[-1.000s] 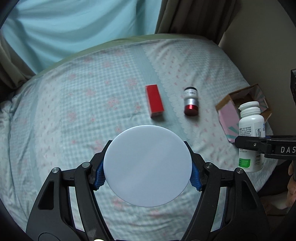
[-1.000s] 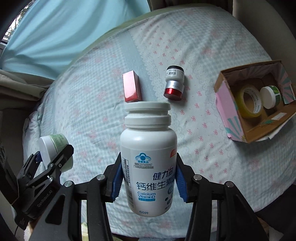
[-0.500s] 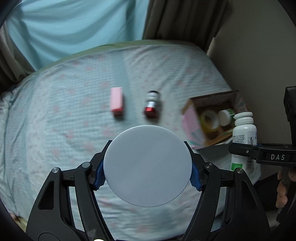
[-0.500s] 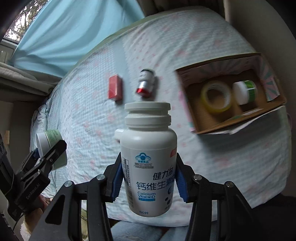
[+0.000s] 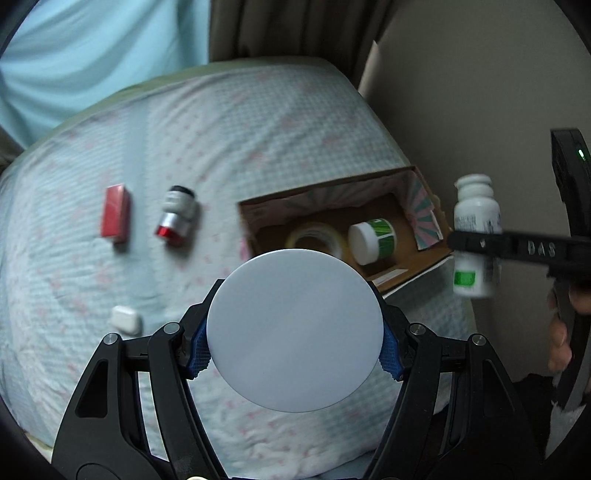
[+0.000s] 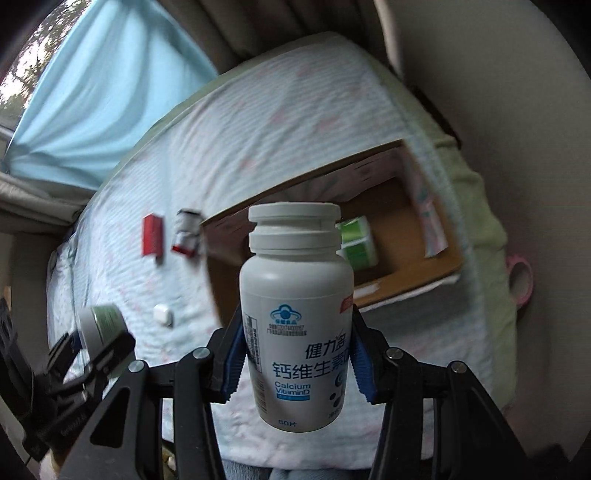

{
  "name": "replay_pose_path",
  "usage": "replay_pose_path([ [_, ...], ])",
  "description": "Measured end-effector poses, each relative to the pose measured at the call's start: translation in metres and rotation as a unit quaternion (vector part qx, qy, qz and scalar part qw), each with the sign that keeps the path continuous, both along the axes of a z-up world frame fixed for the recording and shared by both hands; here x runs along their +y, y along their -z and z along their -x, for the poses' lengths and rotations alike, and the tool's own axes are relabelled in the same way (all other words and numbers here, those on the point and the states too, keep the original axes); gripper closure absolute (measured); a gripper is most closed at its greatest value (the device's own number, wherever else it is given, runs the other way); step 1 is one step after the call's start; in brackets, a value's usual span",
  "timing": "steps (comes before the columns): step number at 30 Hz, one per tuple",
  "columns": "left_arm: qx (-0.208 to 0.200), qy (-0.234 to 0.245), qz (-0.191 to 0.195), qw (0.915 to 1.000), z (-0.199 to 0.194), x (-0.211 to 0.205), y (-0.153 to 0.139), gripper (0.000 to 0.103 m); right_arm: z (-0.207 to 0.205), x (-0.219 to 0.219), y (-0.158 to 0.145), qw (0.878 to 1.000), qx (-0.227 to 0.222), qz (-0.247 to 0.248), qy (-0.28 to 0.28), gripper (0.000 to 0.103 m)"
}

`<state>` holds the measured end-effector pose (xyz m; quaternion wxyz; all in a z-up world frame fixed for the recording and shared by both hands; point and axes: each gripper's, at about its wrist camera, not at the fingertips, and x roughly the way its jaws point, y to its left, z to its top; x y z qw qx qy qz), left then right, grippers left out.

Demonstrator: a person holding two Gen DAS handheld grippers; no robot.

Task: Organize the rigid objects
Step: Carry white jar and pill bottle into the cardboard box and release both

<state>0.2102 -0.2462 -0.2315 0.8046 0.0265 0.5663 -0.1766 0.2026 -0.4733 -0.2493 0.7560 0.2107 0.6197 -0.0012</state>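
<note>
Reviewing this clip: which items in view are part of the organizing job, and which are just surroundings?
Part of the job:
- white-lidded jar in the left gripper
- calcium bottle in the right gripper
- cardboard box, holding a tape roll and a green jar
- red box, red-capped bottle, small white case, loose on the bed

Just surroundings:
- bedsheet
- curtains
- wall

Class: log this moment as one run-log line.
left claw: shut on jar | right claw: shut on vitamin bottle | box: holds tape, jar
</note>
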Motion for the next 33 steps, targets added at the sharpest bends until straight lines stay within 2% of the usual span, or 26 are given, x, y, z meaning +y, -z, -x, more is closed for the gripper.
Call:
replay_pose_path([
  [6, 0.023, 0.021, -0.010, 0.9995, -0.025, -0.051, 0.036, 0.035, -0.033, -0.031, 0.037, 0.999, 0.009, 0.029, -0.034, 0.057],
  [10, 0.036, 0.034, -0.026, 0.9984, -0.044, -0.082, 0.072, 0.035, -0.049, -0.040, 0.066, 0.997, 0.015, 0.046, -0.061, 0.057],
  [14, 0.058, 0.025, -0.035, 0.9974, -0.064, -0.094, 0.108, 0.035, -0.059, -0.047, 0.095, 0.994, 0.024, 0.068, -0.088, 0.057],
  [18, 0.066, 0.029, -0.048, 0.9963, -0.079, -0.101, 0.138, 0.035, -0.060, -0.053, 0.116, 0.994, 0.031, 0.059, -0.086, 0.057],
  [23, 0.073, 0.025, -0.058, 0.9954, -0.087, -0.101, 0.160, 0.035, -0.060, -0.059, 0.131, 0.997, 0.030, 0.041, -0.066, 0.057],
  [28, 0.069, 0.035, -0.065, 0.9949, -0.087, -0.106, 0.157, 0.035, -0.060, -0.061, 0.125, 0.998, 0.013, 0.031, -0.053, 0.057],
  [29, 0.066, 0.041, -0.073, 0.9943, -0.086, -0.108, 0.156, 0.030, -0.059, -0.062, 0.121, 0.998, 0.007, 0.033, -0.048, 0.045],
  [30, 0.057, 0.048, -0.082, 0.9938, -0.084, -0.110, 0.152, 0.000, -0.058, -0.062, 0.118, 0.998, 0.004, 0.041, -0.041, 0.013],
  [32, 0.037, 0.052, -0.081, 0.9947, -0.080, -0.107, 0.142, 0.000, -0.055, -0.064, 0.110, 0.999, -0.012, 0.016, -0.027, 0.000],
  [33, 0.038, 0.053, -0.080, 0.9947, -0.079, -0.106, 0.139, 0.000, -0.052, -0.065, 0.107, 1.000, -0.017, 0.015, -0.020, 0.000],
])
